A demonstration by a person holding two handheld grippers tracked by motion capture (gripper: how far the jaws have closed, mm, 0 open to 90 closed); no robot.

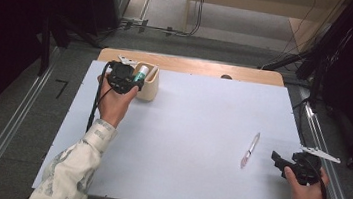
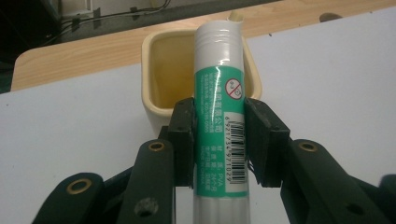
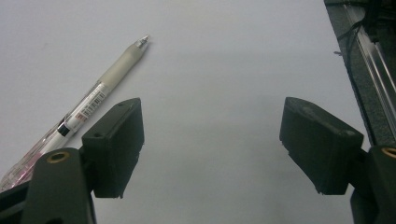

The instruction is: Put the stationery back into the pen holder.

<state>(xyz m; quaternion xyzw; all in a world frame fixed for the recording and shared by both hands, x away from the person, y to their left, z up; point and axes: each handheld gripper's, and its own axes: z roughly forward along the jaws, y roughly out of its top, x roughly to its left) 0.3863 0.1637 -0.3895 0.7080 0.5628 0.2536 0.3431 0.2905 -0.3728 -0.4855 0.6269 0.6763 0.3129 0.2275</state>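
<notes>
My left gripper [image 1: 134,81] is shut on a white glue stick with a green label [image 2: 219,121], held above the rim of a cream square cup [image 2: 152,105] at the table's far left. In the high view the glue stick [image 1: 140,73] points into that cup [image 1: 147,89]. At the right edge of the table my right gripper [image 1: 278,159] stands open and holds nothing; its jaws are wide apart [image 3: 212,149]. A clear pen with a pink end [image 1: 250,149] lies just left of it, and in the right gripper view this pen [image 3: 93,105] runs beside the left jaw.
A white sheet [image 1: 186,131] covers most of the wooden table [image 1: 248,73]. Beyond the table are cables on the floor [image 1: 162,28] and dark stands at both sides. A metal rail [image 1: 326,162] runs along the right edge.
</notes>
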